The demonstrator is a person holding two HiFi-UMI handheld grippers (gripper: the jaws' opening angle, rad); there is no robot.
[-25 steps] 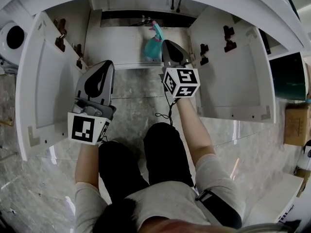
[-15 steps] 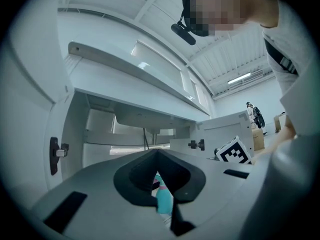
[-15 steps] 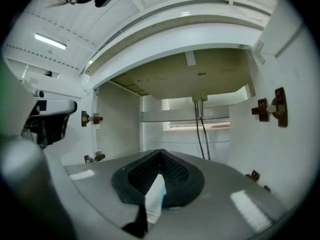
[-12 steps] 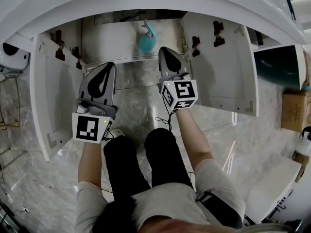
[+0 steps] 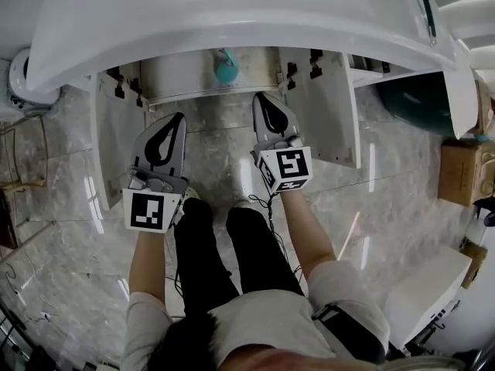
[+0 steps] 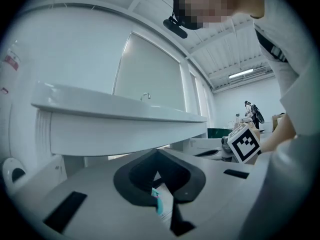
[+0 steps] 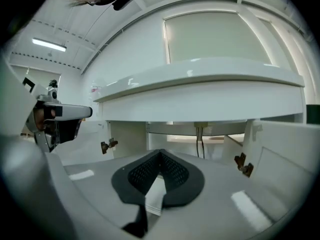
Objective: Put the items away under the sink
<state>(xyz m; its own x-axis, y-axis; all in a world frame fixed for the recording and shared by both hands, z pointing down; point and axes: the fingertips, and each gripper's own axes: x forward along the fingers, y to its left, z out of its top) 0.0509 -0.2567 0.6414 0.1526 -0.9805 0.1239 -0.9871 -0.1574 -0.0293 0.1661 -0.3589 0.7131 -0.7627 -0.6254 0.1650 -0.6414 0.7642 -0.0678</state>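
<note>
A teal spray bottle [image 5: 226, 66] stands inside the open cabinet under the sink, just behind its front edge. Both grippers are held out in front of the cabinet, well apart from the bottle. My left gripper [image 5: 164, 132] is shut with nothing in it; in the left gripper view a sliver of teal and white [image 6: 158, 203] shows through the slit below its closed tips [image 6: 158, 154]. My right gripper [image 5: 270, 111] is shut and empty too, its tips [image 7: 160, 155] meeting in front of the cabinet opening.
The white sink counter [image 5: 232, 14] overhangs the cabinet. Both cabinet doors stand open, the left door [image 5: 116, 141] and the right door [image 5: 329, 107]. Pipes [image 7: 200, 139] hang inside. A cardboard box [image 5: 456, 172] and a dark bin [image 5: 418, 103] sit at the right.
Both grippers have risen and drawn back from the cabinet as the person stands up. The spray bottle stays where it was inside the cabinet.
</note>
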